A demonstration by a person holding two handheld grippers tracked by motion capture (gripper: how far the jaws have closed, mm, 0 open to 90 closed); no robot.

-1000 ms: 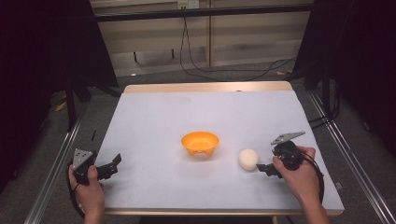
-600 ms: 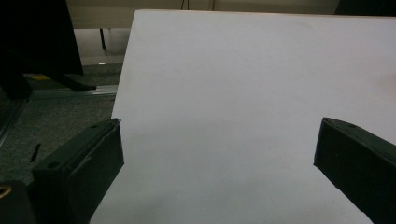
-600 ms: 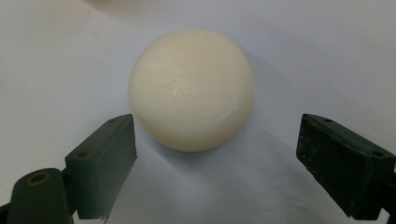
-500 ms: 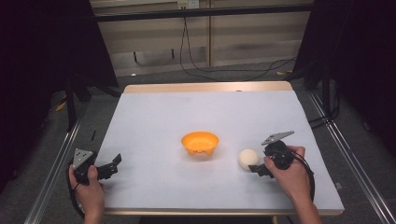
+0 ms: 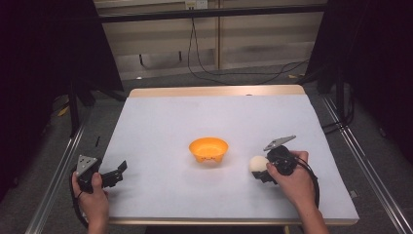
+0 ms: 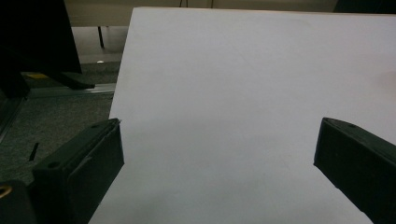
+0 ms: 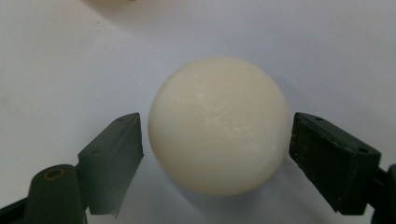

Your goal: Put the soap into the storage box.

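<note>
now that the right gripper [image 5: 263, 171] has slid in from a second ago, its spread jaws flank the cream ball [image 7: 218, 125] beside the orange bowl [image 5: 208, 148] — a grasp looks imminent; the left gripper [image 5: 113, 175] idles, agape.

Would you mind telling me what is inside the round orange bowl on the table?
From the high view, the round orange bowl looks empty: its visible inner surface is plain orange. The near inner wall is hidden behind the rim, so something small there cannot be excluded.
</note>
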